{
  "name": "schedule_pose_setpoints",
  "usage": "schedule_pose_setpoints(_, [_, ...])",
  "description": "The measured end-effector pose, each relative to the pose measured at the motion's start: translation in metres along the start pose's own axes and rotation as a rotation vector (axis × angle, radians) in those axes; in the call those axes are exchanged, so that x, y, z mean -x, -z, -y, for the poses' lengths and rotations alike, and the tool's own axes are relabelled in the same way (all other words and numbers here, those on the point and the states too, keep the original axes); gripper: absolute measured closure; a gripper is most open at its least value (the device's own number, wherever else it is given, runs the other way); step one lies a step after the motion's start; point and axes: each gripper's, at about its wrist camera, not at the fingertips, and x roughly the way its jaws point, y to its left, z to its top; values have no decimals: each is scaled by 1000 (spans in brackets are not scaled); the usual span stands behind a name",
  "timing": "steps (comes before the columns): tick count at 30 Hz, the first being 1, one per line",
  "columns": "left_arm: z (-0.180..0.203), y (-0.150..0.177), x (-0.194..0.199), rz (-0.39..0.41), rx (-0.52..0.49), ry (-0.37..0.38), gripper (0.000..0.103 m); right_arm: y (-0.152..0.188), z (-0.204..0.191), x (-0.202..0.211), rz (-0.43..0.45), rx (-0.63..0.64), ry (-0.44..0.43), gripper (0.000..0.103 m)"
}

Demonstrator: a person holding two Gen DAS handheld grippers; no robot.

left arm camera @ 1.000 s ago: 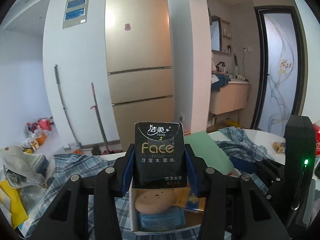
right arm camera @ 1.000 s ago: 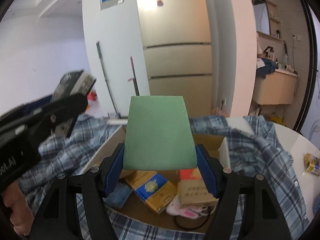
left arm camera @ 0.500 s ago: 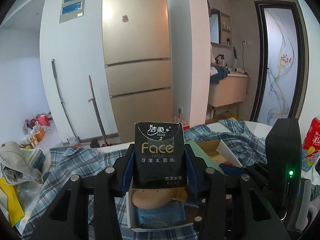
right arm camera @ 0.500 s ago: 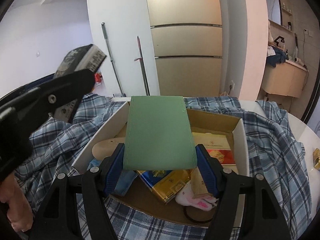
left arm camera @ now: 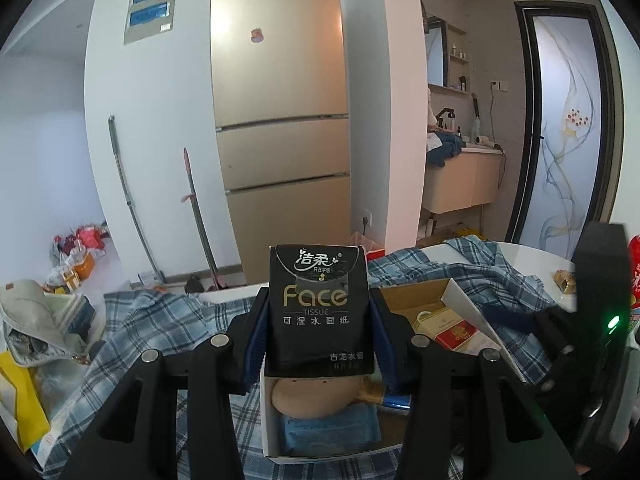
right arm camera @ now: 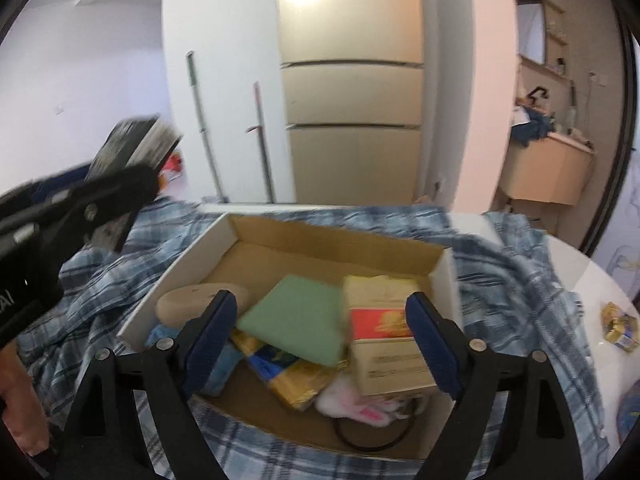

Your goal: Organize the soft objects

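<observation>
My left gripper (left arm camera: pixel 320 332) is shut on a black "Face" tissue pack (left arm camera: pixel 318 308), held upright above the near left corner of an open cardboard box (left arm camera: pixel 416 300). Below the pack lie a tan round sponge (left arm camera: pixel 316 398) and a blue cloth (left arm camera: pixel 328 428). In the right wrist view my right gripper (right arm camera: pixel 322 320) hovers over the box (right arm camera: pixel 332 240), its jaws opening. A green pad (right arm camera: pixel 296 320) lies tilted in the box beneath them, free of the pads. The left gripper with its pack (right arm camera: pixel 132 140) shows at the left.
The box also holds a red-and-cream carton (right arm camera: pixel 380 316), a blue-and-gold pack (right arm camera: pixel 292 372), a pink-white plush (right arm camera: pixel 360 404) and a black ring. A blue plaid cloth (right arm camera: pixel 512 280) covers the white table (right arm camera: pixel 592 280). A gold packet (right arm camera: pixel 620 326) lies right; a red can (left arm camera: pixel 634 268) stands nearby.
The right jaws have spread and the green pad has dropped from between them into the box. The left gripper keeps its hold on the tissue pack.
</observation>
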Motion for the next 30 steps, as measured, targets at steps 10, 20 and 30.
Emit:
schedule_pose_setpoints(10, [-6, 20, -45, -204, 37, 50, 54, -5, 21, -4, 18, -40, 119, 17])
schedule_pose_setpoints(20, [-7, 22, -51, -242, 39, 48, 41, -10, 32, 4, 51, -82, 119, 17])
schedule_pose_setpoints(30, [-1, 15, -32, -134, 2, 18, 16, -10, 33, 6, 64, -79, 125, 17])
